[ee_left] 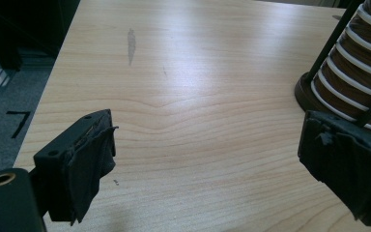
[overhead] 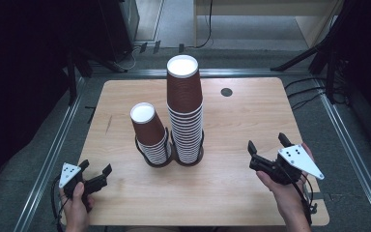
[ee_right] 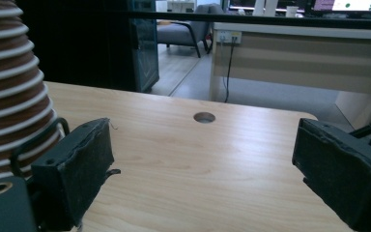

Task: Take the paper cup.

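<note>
Right claw (ee_right: pixel 203 164) agape, table hole (ee_right: pixel 204 117) beyond

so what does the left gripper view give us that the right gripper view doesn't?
Left gripper view alone: a grey streak on the wood, the table's left edge with grey floor and a black tape mark beyond it, and the round base of a cup holder. Right gripper view alone: the cable hole in the tabletop, plus a desk and chair beyond the table. Both: the wooden table, a stack of brown cups with white rims in a black wire holder, and open jaws with nothing between them.
</note>
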Demonstrator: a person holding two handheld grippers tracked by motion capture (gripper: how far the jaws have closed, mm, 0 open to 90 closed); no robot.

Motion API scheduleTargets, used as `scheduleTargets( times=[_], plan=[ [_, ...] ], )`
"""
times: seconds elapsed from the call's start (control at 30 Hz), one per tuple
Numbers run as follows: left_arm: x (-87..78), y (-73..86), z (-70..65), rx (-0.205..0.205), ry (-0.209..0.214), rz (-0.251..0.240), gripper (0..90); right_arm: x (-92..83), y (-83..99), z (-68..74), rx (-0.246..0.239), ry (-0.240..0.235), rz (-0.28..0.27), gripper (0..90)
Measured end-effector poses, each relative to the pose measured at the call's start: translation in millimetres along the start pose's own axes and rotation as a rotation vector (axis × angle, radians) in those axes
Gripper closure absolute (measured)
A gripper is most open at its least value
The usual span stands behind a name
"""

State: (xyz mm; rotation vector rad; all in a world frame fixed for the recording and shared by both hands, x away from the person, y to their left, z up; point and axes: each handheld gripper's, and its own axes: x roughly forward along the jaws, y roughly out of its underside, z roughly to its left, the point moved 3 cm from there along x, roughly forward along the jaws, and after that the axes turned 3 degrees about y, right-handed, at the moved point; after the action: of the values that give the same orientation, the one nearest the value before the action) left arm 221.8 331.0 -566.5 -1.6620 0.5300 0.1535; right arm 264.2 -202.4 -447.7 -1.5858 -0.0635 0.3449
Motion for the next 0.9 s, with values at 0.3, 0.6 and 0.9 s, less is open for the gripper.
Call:
scheduleTargets(
  times=[0.3,0.6,0.9],
  plan=[
    [-0.2,-0.1,0.3,-0.003,0.002,-0.002,6.3,7.6,-22.4,20.6,-0.002,-0.028,-0.023,6.2],
    [-0.1,-0.2,0.6,-0.006,-0.003,0.0,6.3,13.9,-40.6,39.2,-0.01,-0.054,-0.028,6.2],
    [0.7,-0.4,-1.0,0.007,-0.028,0.009,6.3,20.1,-61.6,60.3,-0.014,-0.097,-0.047,5.9]
  ],
)
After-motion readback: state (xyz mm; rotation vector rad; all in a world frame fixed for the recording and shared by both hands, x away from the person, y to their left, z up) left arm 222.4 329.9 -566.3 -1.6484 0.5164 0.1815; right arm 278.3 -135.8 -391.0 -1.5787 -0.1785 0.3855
